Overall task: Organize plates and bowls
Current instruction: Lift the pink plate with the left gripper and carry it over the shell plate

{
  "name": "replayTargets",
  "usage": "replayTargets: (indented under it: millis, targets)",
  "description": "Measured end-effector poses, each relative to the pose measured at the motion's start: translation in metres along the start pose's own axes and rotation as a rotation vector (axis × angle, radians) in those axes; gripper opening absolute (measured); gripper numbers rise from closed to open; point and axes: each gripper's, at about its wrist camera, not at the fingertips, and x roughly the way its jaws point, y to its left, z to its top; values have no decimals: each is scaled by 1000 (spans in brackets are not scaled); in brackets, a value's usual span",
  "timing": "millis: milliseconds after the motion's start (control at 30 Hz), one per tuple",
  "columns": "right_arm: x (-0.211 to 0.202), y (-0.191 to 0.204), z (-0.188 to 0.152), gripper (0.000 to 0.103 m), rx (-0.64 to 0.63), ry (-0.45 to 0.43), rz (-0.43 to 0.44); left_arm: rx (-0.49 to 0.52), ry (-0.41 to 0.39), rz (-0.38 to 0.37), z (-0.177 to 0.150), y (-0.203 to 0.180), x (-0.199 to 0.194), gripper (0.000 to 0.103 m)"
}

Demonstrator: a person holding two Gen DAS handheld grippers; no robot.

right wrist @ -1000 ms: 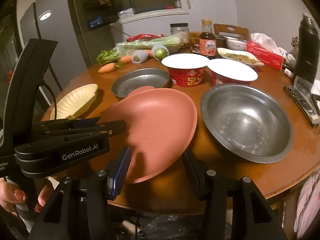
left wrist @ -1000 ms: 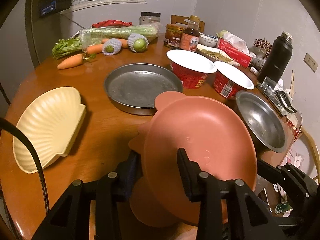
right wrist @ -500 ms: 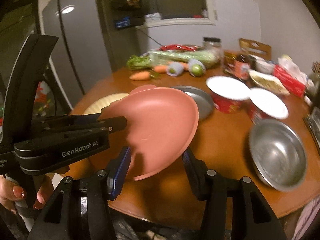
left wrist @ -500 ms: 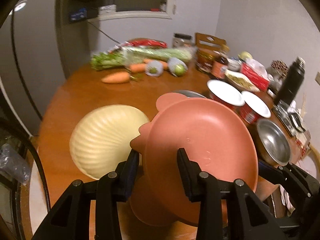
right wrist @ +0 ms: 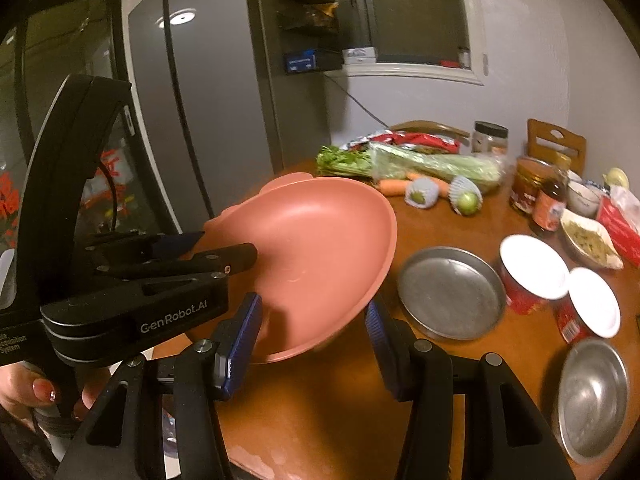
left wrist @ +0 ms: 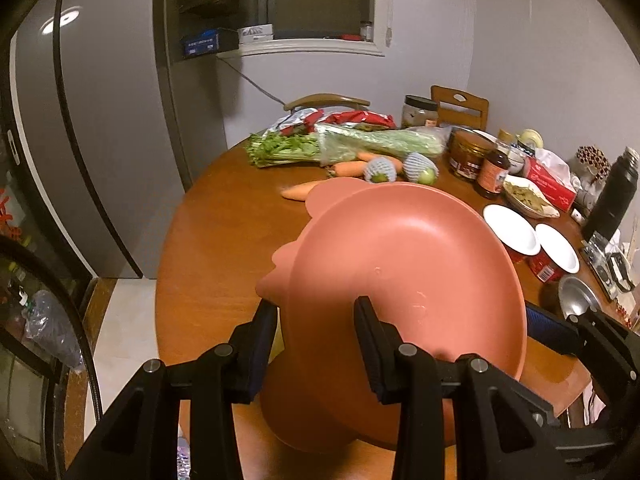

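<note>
Two tongs share the scene: the left tongs (left wrist: 316, 332) clamp the near rim of the pink plate (left wrist: 404, 272), holding it tilted and clear above the counter (left wrist: 224, 240), presumably to carry it toward a stacking place. Right tongs (right wrist: 314, 344) stand parted and empty just below the plate's lower edge. Bare wood lies to the plate's left; the steel pan (right wrist: 450, 292), red bowls (right wrist: 532, 272) and steel bowl (right wrist: 592, 396) crowd the right side.

Dim, warm indoor lighting; ceiling-lamp glare on the refrigerator (left wrist: 64, 24); slight motion blur throughout; strong fisheye curvature and dark vignetted corners.
</note>
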Motion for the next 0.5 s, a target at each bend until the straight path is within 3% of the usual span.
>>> replayTargets:
  millis: [500]
  targets:
    - [55,13,1,55,-20,59,5,-43,76,6,-10,29,46,40]
